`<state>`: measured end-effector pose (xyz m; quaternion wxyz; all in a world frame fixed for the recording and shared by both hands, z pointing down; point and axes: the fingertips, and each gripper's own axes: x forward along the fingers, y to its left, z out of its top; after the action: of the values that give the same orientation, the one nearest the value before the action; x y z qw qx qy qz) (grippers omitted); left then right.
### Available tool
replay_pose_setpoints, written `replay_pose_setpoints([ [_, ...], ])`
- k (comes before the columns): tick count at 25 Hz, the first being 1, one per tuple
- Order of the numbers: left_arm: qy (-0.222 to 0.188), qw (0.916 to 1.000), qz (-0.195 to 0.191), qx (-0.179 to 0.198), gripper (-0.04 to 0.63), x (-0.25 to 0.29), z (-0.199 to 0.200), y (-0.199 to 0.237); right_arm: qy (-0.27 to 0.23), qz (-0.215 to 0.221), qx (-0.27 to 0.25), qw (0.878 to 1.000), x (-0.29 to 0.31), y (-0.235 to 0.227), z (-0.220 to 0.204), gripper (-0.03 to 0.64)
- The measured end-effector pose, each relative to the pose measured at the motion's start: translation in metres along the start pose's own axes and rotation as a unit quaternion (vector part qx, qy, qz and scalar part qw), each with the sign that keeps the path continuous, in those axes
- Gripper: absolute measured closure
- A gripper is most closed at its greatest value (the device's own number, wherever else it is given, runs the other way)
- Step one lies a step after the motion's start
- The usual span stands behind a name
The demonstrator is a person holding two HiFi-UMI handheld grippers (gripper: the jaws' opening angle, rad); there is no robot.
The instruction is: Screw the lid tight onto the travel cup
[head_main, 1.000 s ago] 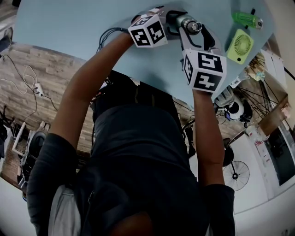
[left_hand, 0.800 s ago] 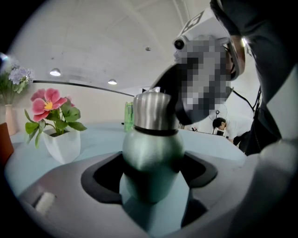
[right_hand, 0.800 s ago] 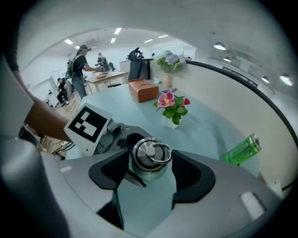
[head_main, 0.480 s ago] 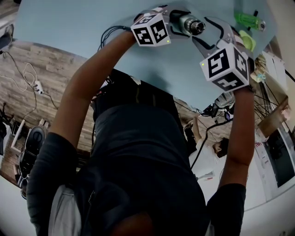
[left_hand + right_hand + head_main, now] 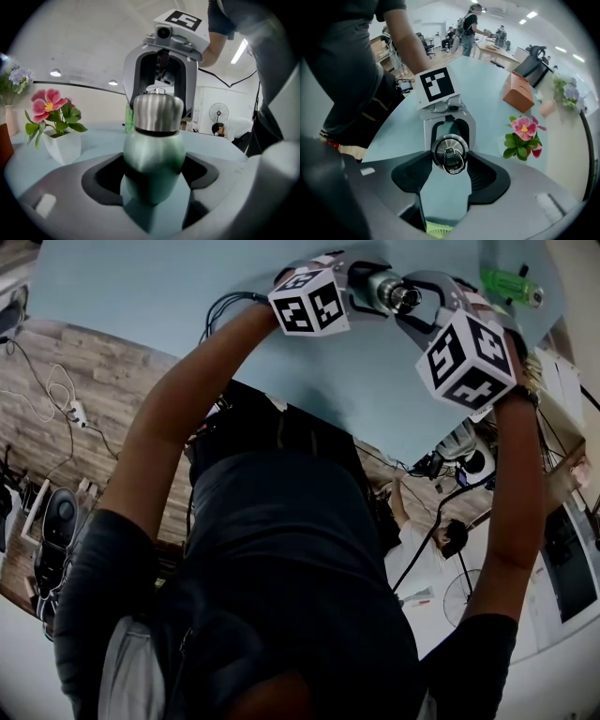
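Starting with the head view, the travel cup [image 5: 377,287] is found over the far part of the counter [image 5: 141,296], held at its body by the left gripper [image 5: 361,285], while the right gripper [image 5: 419,310] is set on the lid [image 5: 405,298]. Gripping the lid for a tightening turn is judged to be the step in hand.

In the left gripper view, the green body is seen clamped between the left jaws, narrowed onto it from both sides. The cup's long axis is upright, the steel lid pointing up with the right gripper straight above it. Whether the base rests on the counter is hidden by the jaws.

In the right gripper view, the lid is looked at end-on, a small ring [image 5: 450,157] lying on its top. The right jaws have just been closing, and the lid is caught between them, both set against its rim. The next move is judged to call for a roll about the cup's upright axis, with the body held against turning and the grip kept square to the thread.
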<state>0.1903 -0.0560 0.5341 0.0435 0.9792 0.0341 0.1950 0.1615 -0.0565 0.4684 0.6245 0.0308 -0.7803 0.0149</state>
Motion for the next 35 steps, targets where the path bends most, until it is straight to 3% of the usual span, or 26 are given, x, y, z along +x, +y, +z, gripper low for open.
replay_pose_setpoints([
  [3, 0.000, 1.0000, 0.000, 0.000, 0.175, 0.002, 0.000, 0.000, -0.025, -0.026, 0.089, 0.995, -0.001, -0.003, 0.003, 0.383],
  [6, 0.000, 1.0000, 0.001, 0.000, 0.175, 0.002, 0.000, 0.000, -0.057, -0.065, 0.226, 0.970, -0.003, -0.007, 0.002, 0.383],
  [8, 0.000, 1.0000, 0.001, 0.000, 0.175, 0.002, 0.001, 0.000, -0.077, -0.102, 0.322, 0.938, -0.004, -0.009, 0.001, 0.383],
  [10, 0.000, 1.0000, 0.001, 0.001, 0.175, 0.001, 0.002, -0.001, -0.095, -0.145, 0.406, 0.897, -0.006, -0.010, 0.000, 0.383],
  [13, -0.001, 1.0000, 0.001, 0.001, 0.175, 0.001, 0.002, -0.001, -0.123, -0.200, 0.500, 0.833, -0.008, -0.011, -0.002, 0.383],
  [14, -0.001, 1.0000, 0.001, 0.000, 0.175, 0.001, 0.002, 0.000, -0.130, -0.213, 0.520, 0.817, -0.008, -0.012, -0.002, 0.383],
  [15, -0.001, 1.0000, 0.001, 0.000, 0.175, 0.001, 0.002, 0.000, -0.135, -0.221, 0.532, 0.806, -0.007, -0.012, -0.003, 0.383],
  [17, -0.001, 1.0000, 0.002, 0.000, 0.175, 0.001, 0.001, 0.000, -0.140, -0.227, 0.537, 0.800, -0.007, -0.012, -0.004, 0.383],
  [24, -0.001, 1.0000, 0.002, 0.000, 0.175, 0.002, 0.001, -0.001, -0.143, -0.220, 0.527, 0.808, -0.007, -0.012, -0.004, 0.383],
  [26, -0.001, 1.0000, 0.002, -0.001, 0.175, 0.001, 0.001, 0.000, -0.148, -0.201, 0.520, 0.817, -0.007, -0.012, -0.003, 0.380],
  [28, -0.001, 1.0000, 0.001, -0.001, 0.175, 0.001, 0.001, 0.000, -0.149, -0.165, 0.504, 0.835, -0.009, -0.010, 0.000, 0.379],
  [30, -0.001, 1.0000, 0.001, -0.001, 0.175, 0.001, 0.001, 0.000, -0.144, -0.137, 0.457, 0.867, -0.017, -0.010, 0.002, 0.360],
  [31, -0.002, 1.0000, 0.001, -0.001, 0.175, 0.001, 0.001, 0.000, -0.132, -0.124, 0.416, 0.891, -0.021, -0.009, 0.004, 0.360],
  [33, -0.002, 1.0000, 0.001, 0.000, 0.175, 0.001, 0.001, -0.001, -0.091, -0.096, 0.303, 0.944, -0.025, -0.003, 0.003, 0.360],
  [35, -0.001, 1.0000, 0.001, 0.000, 0.175, 0.002, 0.001, -0.001, -0.042, -0.075, 0.167, 0.982, -0.022, 0.003, 0.000, 0.360],
])
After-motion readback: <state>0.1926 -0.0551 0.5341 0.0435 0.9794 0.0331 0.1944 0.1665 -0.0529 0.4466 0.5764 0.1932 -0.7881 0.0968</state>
